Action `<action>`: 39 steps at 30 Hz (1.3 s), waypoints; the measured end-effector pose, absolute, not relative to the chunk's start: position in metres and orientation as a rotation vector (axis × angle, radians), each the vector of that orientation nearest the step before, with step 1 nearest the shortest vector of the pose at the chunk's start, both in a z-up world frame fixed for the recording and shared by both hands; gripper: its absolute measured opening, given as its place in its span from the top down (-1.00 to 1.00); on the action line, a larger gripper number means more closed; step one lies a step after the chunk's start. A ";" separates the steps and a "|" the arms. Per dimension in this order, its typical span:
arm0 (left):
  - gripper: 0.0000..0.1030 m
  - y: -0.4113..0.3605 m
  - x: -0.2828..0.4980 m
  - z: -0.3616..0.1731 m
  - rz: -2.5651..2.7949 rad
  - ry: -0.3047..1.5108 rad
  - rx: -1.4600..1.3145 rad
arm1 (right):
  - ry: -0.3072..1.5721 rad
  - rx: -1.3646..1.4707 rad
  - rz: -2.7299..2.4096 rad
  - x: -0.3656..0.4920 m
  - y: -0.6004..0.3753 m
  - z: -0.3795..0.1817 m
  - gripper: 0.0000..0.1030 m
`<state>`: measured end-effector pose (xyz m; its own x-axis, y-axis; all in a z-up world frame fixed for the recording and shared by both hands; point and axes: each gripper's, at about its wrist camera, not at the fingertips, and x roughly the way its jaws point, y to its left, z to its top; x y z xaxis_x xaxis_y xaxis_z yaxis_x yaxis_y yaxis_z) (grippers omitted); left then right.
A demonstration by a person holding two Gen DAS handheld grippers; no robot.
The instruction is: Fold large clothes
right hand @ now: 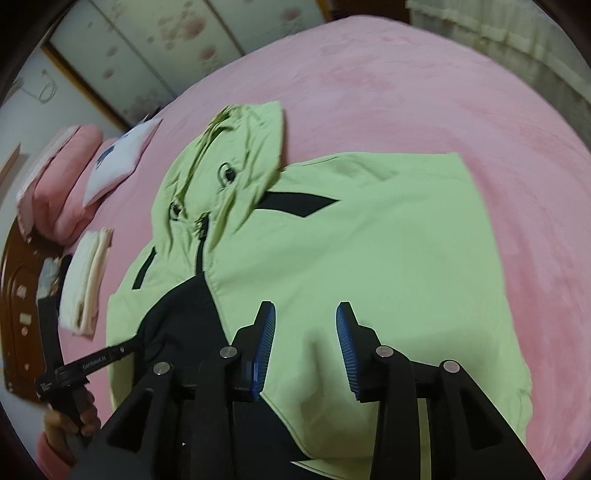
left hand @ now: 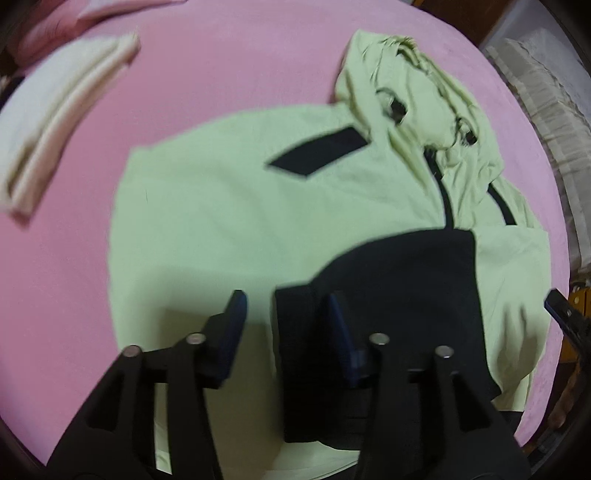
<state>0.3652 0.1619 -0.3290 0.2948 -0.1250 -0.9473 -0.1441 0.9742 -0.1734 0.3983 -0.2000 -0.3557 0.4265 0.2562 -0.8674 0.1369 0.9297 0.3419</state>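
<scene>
A light green hooded jacket [left hand: 229, 221] with black panels lies spread on the pink bed; it also shows in the right wrist view [right hand: 369, 240]. Its hood [left hand: 410, 88] is crumpled at the far end [right hand: 236, 155]. A black panel [left hand: 399, 295] lies across the near part. My left gripper [left hand: 284, 310] is open and empty, hovering over the jacket's near edge where green meets black. My right gripper [right hand: 306, 325] is open and empty above the green front. The left gripper also shows at the left of the right wrist view [right hand: 110, 354], held by a hand.
The pink bedsheet [left hand: 240, 66] surrounds the jacket. A folded cream cloth [left hand: 62, 122] lies on the bed to the side [right hand: 86, 280]. Pink and white pillows [right hand: 74, 170] sit by the dark wooden headboard [right hand: 18, 302]. A wardrobe [right hand: 166, 33] stands beyond the bed.
</scene>
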 end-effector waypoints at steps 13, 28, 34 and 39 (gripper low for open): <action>0.07 0.168 0.497 -0.307 -0.138 1.301 -0.100 | 1.348 0.445 0.333 0.583 -0.213 -0.360 -0.17; 0.06 0.182 0.671 -0.319 -0.259 1.123 -0.563 | 1.295 0.705 0.357 0.775 -0.245 -0.415 -0.19; 0.06 0.161 0.698 -0.353 -0.296 1.118 -0.585 | 1.183 0.795 0.457 0.796 -0.248 -0.431 -0.18; 0.77 0.134 0.694 -0.363 -0.283 1.076 -0.534 | 1.153 0.690 0.505 0.814 -0.243 -0.425 0.58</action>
<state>0.6945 0.1335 -0.3625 0.4554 -0.4692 -0.7566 -0.0360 0.8394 -0.5423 0.8138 -0.2434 -0.4248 0.3350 0.6825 -0.6496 -0.0148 0.6931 0.7207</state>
